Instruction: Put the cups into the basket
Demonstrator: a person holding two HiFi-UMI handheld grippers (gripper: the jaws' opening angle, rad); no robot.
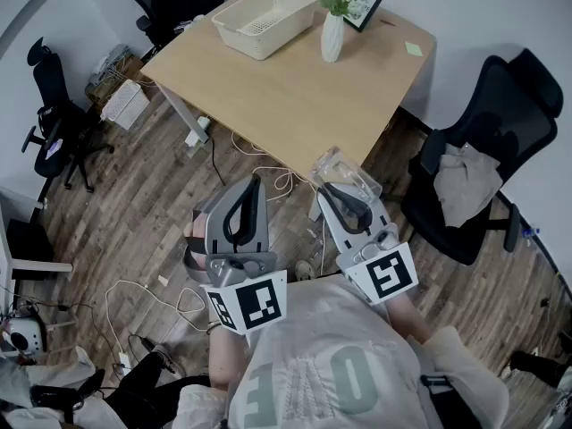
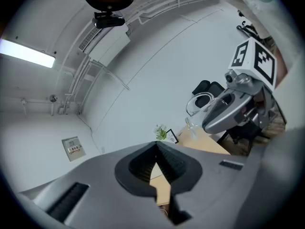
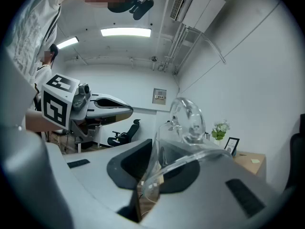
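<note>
My right gripper (image 1: 332,189) is shut on a clear glass cup (image 1: 345,172) with a handle, held up in the air in front of the person's chest, short of the table's near edge. In the right gripper view the cup (image 3: 188,122) stands between the jaws, its rim wall pinched and its handle uppermost. The cream plastic basket (image 1: 264,18) sits at the far left corner of the wooden table (image 1: 295,96), and I see nothing in it. My left gripper (image 1: 249,189) is shut with nothing in it, level with the right gripper (image 2: 232,109).
A white vase with a plant (image 1: 332,30), a picture frame (image 1: 365,11) and a green sticky note (image 1: 413,49) stand on the table's far side. Black office chairs (image 1: 487,150) flank the table. Cables (image 1: 259,159) trail over the wooden floor.
</note>
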